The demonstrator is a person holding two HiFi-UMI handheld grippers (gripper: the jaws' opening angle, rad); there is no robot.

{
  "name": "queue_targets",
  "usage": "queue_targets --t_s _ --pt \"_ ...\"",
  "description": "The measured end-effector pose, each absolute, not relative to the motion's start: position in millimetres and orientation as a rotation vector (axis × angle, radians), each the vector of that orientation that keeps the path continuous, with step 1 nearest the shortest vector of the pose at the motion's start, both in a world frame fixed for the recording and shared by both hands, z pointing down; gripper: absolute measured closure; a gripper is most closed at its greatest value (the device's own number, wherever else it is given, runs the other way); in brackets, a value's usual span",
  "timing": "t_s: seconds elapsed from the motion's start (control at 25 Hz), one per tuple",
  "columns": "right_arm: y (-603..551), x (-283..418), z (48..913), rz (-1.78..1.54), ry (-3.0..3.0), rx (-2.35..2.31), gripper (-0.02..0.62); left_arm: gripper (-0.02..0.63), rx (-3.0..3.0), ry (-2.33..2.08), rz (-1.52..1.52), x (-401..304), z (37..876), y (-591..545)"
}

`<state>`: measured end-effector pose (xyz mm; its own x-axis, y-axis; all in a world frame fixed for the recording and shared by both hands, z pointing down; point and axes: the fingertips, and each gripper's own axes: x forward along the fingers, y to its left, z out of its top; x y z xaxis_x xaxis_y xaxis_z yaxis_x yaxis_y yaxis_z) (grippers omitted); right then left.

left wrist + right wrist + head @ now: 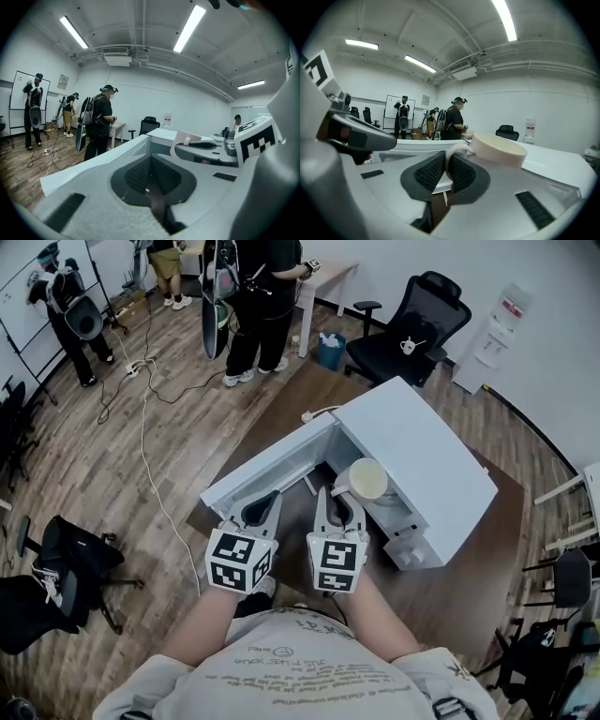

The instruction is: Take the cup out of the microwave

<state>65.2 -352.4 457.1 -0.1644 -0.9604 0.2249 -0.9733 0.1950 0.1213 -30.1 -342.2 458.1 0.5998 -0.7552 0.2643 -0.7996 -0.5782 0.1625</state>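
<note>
Right gripper (446, 165) pinches the cup (500, 149) by its handle — left gripper (151, 171) closed, empty, near the microwave (422, 454).

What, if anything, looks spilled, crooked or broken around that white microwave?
Nothing stands out. The cup is pinched by its handle in the right tool, with no spill showing. The microwave sits whole on the table, its door open. The left tool is shut on nothing.
</note>
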Motion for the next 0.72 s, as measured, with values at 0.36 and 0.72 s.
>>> queue_targets --t_s 0.36,0.72 --pt "-345 58 443 0.054 -2.233 1.795 0.560 0.595 2.636 -1.195 0.235 -12 451 -342" --pt "-344 60 443 0.066 -2.224 1.825 0.560 0.595 2.681 -1.149 0.233 -5 446 -343"
